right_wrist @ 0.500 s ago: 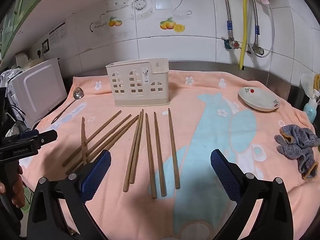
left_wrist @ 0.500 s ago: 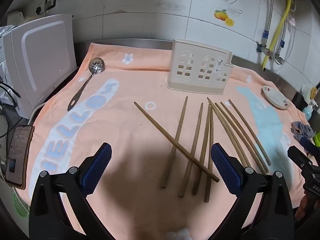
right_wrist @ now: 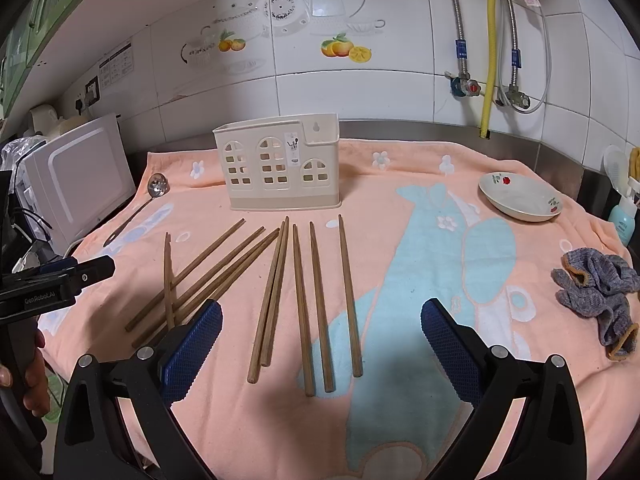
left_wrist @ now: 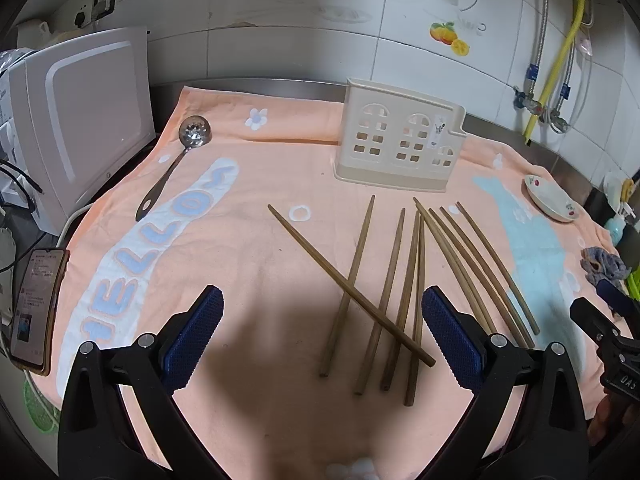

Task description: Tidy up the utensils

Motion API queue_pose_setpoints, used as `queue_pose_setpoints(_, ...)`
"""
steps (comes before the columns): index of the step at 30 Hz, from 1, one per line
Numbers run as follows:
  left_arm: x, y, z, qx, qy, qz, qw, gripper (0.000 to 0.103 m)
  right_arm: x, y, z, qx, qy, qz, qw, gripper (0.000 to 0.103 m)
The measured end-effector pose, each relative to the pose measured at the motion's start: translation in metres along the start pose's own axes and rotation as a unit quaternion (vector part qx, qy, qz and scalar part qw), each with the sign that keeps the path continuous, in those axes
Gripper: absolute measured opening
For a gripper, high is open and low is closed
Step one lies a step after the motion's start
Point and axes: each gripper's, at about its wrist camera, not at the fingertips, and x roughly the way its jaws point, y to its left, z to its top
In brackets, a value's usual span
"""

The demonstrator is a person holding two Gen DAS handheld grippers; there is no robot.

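Several brown wooden chopsticks (left_wrist: 404, 292) (right_wrist: 316, 300) lie loose on the peach towel (left_wrist: 248, 240) (right_wrist: 400, 208), one crossed over the others. Behind them stands a cream utensil holder (left_wrist: 400, 144) (right_wrist: 280, 164) with window cut-outs. A metal slotted spoon (left_wrist: 176, 160) (right_wrist: 154, 192) rests at the towel's far left. My left gripper (left_wrist: 322, 336) hovers open, low over the towel, just left of the chopsticks' near ends. My right gripper (right_wrist: 322, 344) is open above the near ends of the right-hand chopsticks. Nothing sits between either pair of blue pads.
A white appliance (left_wrist: 80, 120) stands at the left edge, a phone (left_wrist: 36, 304) beside it. A small patterned dish (right_wrist: 520, 196) and a grey-blue cloth (right_wrist: 600, 292) lie at the right. Pipes and a yellow hose (right_wrist: 490, 48) run down the tiled wall.
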Motion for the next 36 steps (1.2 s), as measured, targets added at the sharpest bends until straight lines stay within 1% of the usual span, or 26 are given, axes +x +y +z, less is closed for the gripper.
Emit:
queue_pose_setpoints(8,-0.007,-0.008,0.000,0.002,-0.004,0.004,1.0000,0.098,-0.005,0.000,0.000,0.002,-0.005,-0.001,1.000,0.097)
queue_pose_setpoints(21,-0.022,-0.012,0.002,0.008,-0.025,0.007,0.9996,0.098,-0.013,0.002,0.002,0.000,-0.013,0.000,1.000,0.097)
queue_pose_setpoints(36,-0.025,-0.013,0.004,0.009,-0.023,0.011,0.9996,0.098,-0.016,0.003,0.004,-0.004,-0.016,0.001,1.000,0.096)
